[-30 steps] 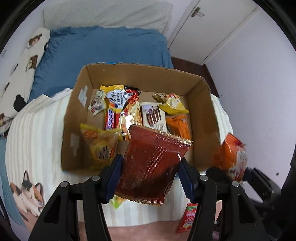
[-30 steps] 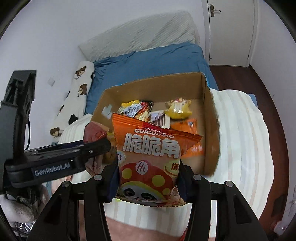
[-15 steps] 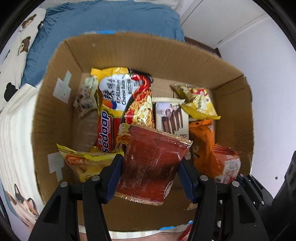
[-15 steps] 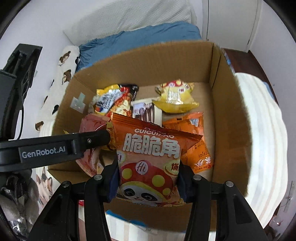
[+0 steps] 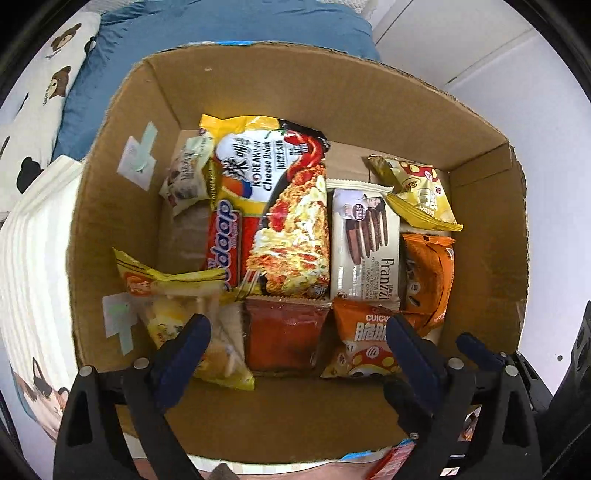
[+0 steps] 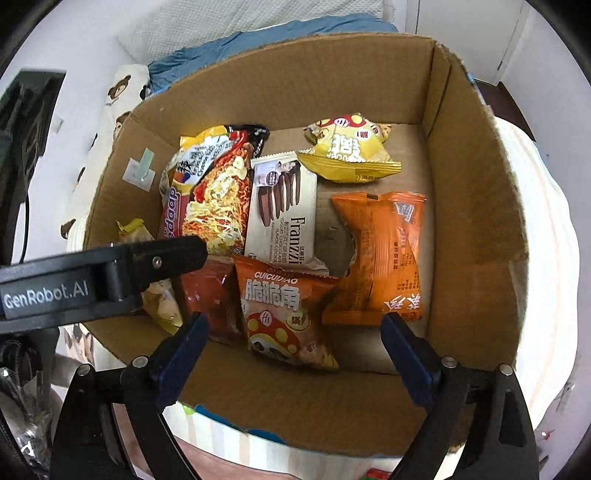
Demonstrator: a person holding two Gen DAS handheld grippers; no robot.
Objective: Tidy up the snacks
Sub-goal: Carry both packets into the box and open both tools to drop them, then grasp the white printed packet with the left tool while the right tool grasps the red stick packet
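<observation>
An open cardboard box holds several snack packets. My left gripper is open above the near end of the box. A dark red packet lies free between its fingers. My right gripper is open, and the orange mushroom-print packet lies free below it, next to the red one. Farther in lie a noodle pack, a Franzzi cookie pack, a yellow bag and an orange packet.
The box stands on a striped cream blanket on a bed with a blue cover. A yellow snack bag leans on the box's left wall. The left gripper's arm crosses the right wrist view. A door is behind.
Both grippers moved down into the box and opened. The dark red packet and the orange mushroom-print packet dropped from the jaws and now lie side by side on the box floor.
</observation>
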